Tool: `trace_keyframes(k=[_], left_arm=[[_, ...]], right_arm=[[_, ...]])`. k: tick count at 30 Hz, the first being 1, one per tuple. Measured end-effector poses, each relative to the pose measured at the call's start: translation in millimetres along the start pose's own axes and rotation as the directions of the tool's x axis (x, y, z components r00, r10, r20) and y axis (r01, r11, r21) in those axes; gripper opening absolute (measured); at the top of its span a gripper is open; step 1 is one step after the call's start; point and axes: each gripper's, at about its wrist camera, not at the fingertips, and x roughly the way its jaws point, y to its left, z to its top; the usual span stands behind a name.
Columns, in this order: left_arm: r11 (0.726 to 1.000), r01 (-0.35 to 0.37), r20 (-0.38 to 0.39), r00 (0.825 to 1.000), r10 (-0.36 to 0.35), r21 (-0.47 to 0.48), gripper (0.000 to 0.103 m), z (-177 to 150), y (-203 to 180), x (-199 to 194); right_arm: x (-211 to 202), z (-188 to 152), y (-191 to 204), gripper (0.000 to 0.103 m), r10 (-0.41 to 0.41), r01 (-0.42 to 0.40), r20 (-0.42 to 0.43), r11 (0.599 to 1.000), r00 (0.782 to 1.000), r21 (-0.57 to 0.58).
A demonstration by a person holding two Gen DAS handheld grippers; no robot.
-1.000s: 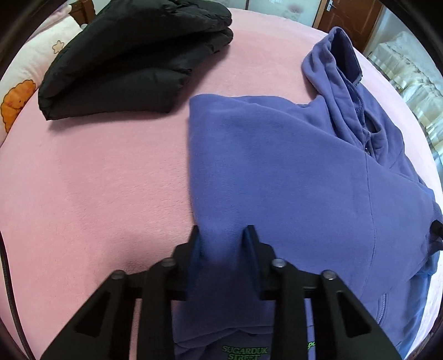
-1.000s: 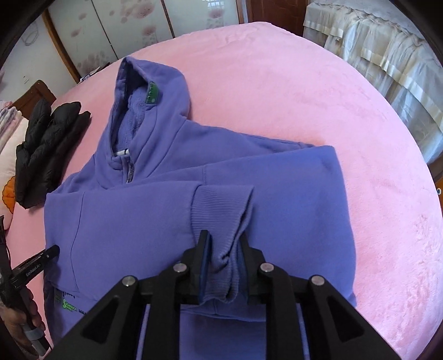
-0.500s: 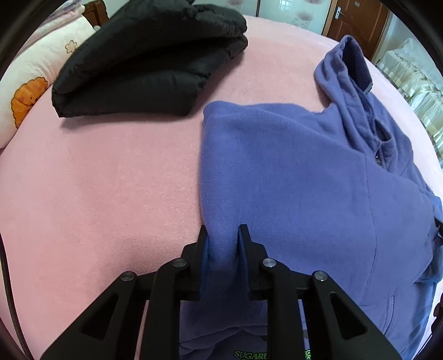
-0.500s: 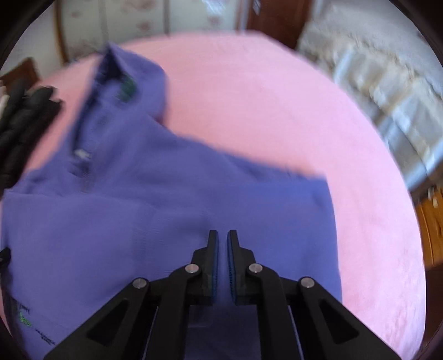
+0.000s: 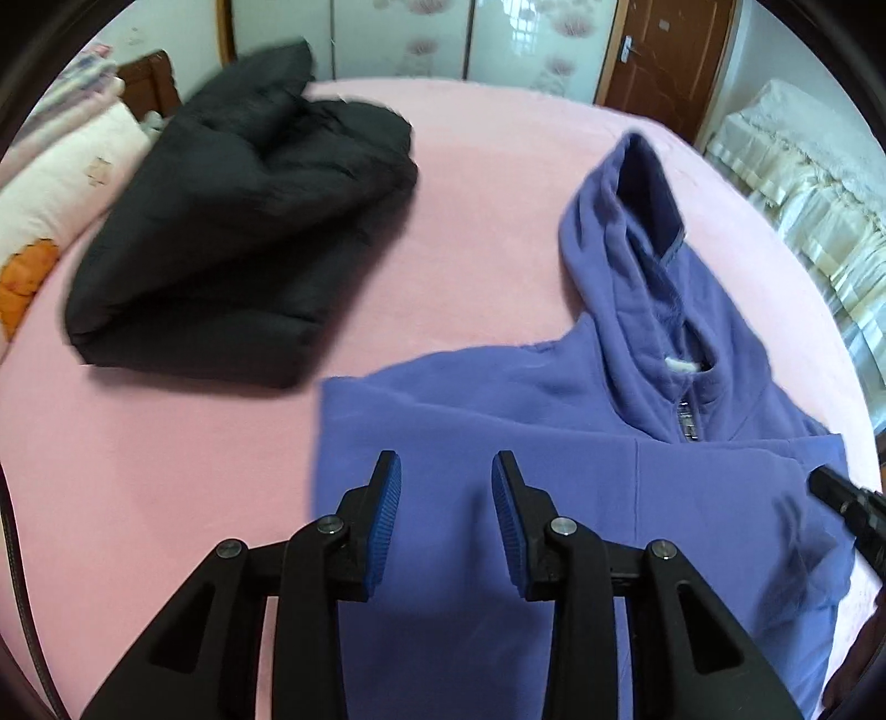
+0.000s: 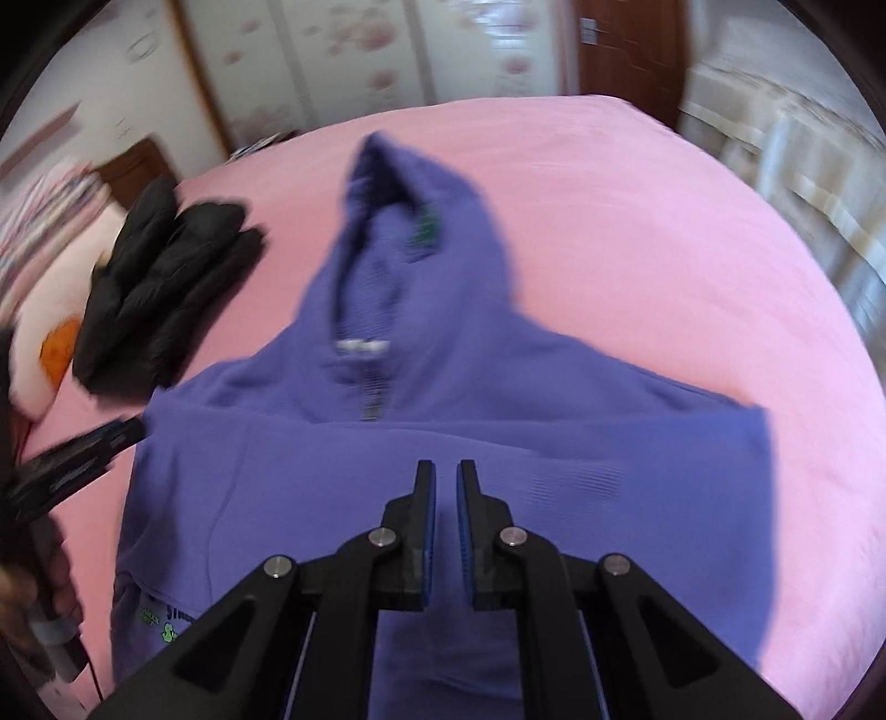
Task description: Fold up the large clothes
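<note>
A black padded jacket [image 5: 238, 243] lay folded on my pink bedspread [image 5: 166, 443], up toward the head of the bed. Just beyond it sat a pale pillow [image 5: 61, 188] with an orange print, touching the jacket's far side as far as I could tell. Behind the bed I saw wardrobe doors [image 5: 470, 39] with a pink flower pattern and a brown wooden door [image 5: 664, 55]. To the side stood something draped in a cream frilled cover [image 5: 803, 183].
</note>
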Motion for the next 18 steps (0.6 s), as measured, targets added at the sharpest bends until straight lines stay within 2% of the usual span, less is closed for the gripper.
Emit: trace_keyframes(k=[2,3,5,6,8,10,12,18], left_arm=[[0.999,-0.054,-0.045,0.997,0.054,0.002,0.032,2,1,26],[0.997,-0.071,-0.062,0.996,0.071,-0.002,0.032,2,4,35],[0.998,-0.059,-0.086,0.995,0.058,-0.014,0.03,3,12,48],[0.998,-0.064,-0.087,0.994,0.064,0.001,0.029,3,12,51],[0.994,-0.093,-0.081,0.992,0.098,0.065,0.028,2,6,53],[0.99,-0.105,-0.078,0.991,0.113,0.094,0.027,2,4,56],[0.989,-0.108,-0.08,0.99,0.116,0.097,0.027,2,5,57],[0.984,-0.14,-0.057,0.988,0.147,0.108,0.027,0,-5,51]], right_arm=[[19,-1,9,0.007,-0.027,0.027,-0.031,0.999,0.999,-0.028],[29,-3,7,0.007,-0.082,0.08,-0.041,0.996,0.996,-0.044],[42,-8,-5,0.001,-0.199,0.196,-0.046,0.979,0.979,-0.062],[45,-12,-19,0.0,-0.208,0.205,-0.048,0.977,0.977,-0.056],[44,-18,-33,0.0,-0.155,0.152,-0.039,0.987,0.987,-0.055],[42,-21,-28,0.0,-0.179,0.175,-0.025,0.977,0.984,-0.121],[39,-21,-23,0.0,-0.198,0.194,-0.018,0.972,0.98,-0.134],[24,-16,-36,0.0,-0.118,0.116,-0.041,0.993,0.992,-0.032]])
